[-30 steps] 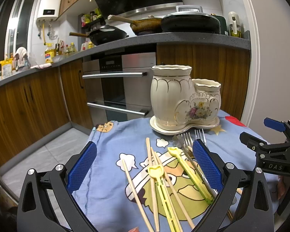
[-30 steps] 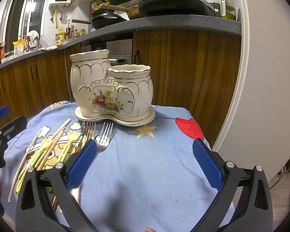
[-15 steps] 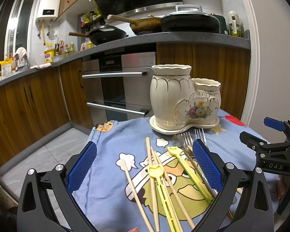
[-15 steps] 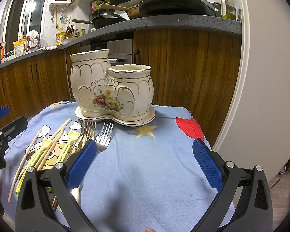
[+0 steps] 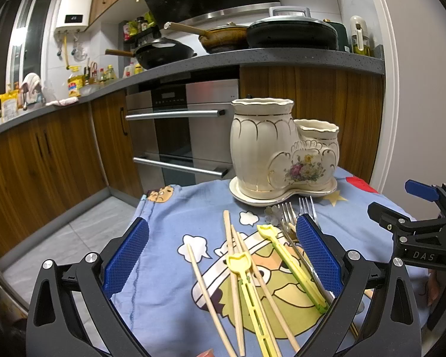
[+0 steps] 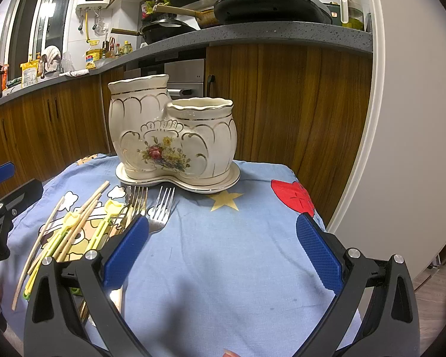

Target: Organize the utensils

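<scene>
Nothing has shifted since a second ago: the left gripper (image 5: 223, 255) and the right gripper (image 6: 223, 253) both stay spread wide with nothing between their blue pads, hovering low over the table. The wooden chopsticks (image 5: 232, 270), yellow training chopsticks (image 5: 249, 294) and forks (image 6: 162, 208) lie loose in a fan just in front of the cream, gold-trimmed holder (image 6: 172, 142), whose two cups stand on their saucer. All of it rests on a blue cartoon tablecloth (image 6: 223, 253) beside a kitchen counter (image 5: 252, 59) carrying pans.
</scene>
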Available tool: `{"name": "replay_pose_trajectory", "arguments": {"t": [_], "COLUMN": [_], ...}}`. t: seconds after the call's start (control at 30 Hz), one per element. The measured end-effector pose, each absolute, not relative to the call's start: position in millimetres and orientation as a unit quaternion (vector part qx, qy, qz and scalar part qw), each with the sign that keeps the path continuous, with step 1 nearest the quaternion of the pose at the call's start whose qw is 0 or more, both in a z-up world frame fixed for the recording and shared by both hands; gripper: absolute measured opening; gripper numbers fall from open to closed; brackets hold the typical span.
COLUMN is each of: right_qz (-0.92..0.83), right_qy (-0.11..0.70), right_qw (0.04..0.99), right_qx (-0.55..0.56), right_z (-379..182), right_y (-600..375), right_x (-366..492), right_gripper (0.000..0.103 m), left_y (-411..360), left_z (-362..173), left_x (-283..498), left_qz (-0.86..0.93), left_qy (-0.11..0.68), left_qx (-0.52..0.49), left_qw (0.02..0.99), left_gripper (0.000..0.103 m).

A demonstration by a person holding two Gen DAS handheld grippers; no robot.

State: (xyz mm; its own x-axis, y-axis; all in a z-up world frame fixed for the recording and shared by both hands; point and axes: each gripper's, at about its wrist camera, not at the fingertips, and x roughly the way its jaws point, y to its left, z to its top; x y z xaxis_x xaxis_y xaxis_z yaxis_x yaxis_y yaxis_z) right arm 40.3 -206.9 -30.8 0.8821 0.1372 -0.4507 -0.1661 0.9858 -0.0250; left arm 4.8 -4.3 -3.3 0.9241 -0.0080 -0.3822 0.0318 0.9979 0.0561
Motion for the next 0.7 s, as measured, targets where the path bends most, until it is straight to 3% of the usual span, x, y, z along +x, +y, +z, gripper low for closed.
{"name": "replay_pose_trajectory", "arguments": {"t": [0.4,0.7], "right_qz": [0.070,0.116], "right_qy": [0.233,0.289], "right_qw": [0.970,0.950], "right_qx": [-0.025,-0.016], "right_z": [-31.0,-30.2], "right_y": [-208.0,-208.2], "right_x": [40.4,49.6], "right_gripper": [0.098,0.098], "left_y": [-2.3,31.5], "left_z": [-9.9,-2.7], "left_x": [7.6,16.2], "left_qz": [-0.015,0.003], "left_qy": [0.200,0.239], "left_qx": [0.025,0.002], "left_qw": [0.979,0.971], "left_gripper": [0.098,0.098]}}
